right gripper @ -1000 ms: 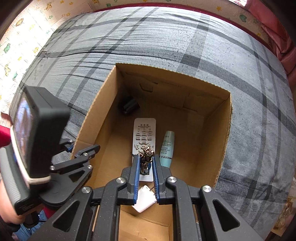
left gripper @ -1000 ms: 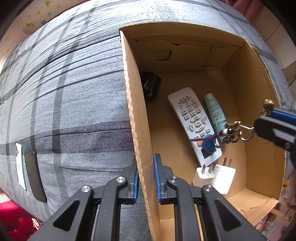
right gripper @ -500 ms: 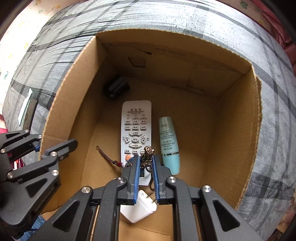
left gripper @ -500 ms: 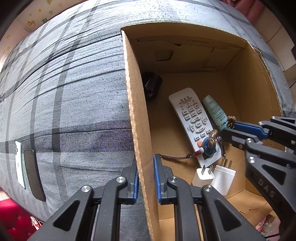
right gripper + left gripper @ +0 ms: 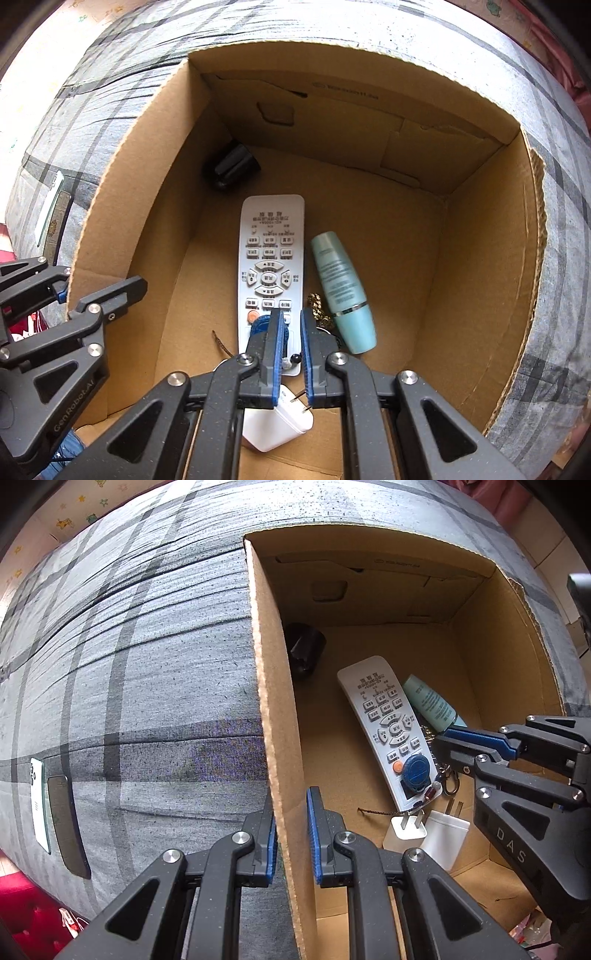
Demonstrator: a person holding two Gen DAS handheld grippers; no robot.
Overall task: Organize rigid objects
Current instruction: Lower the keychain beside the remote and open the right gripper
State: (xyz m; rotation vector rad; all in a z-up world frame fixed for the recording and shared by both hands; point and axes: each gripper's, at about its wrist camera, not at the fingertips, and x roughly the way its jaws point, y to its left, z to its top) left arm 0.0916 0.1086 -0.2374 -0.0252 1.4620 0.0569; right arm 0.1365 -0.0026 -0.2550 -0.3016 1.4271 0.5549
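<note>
1. Grey plaid bedcover [image 5: 147, 672] carries my cardboard box [image 5: 487, 258]; a phone [image 5: 38, 805] lies flat out on it, and patterned wallpaper shows beyond.
2. My left gripper [image 5: 291, 834] has its jaws clamped on the box's side wall.
3. My right gripper [image 5: 291, 350] sits deep in the box, jaws closed on the keychain [image 5: 415, 770]; I can't see exactly which part they pinch.
4. That keychain rests over the near end of the white remote [image 5: 271, 254], its blue tag partly hidden, cord trailing left.
5. Lengthwise, the remote runs toward the far wall, beside a teal bottle [image 5: 341, 291]; a black cylinder [image 5: 234, 166] and white charger [image 5: 277, 424] are partly covered.
</note>
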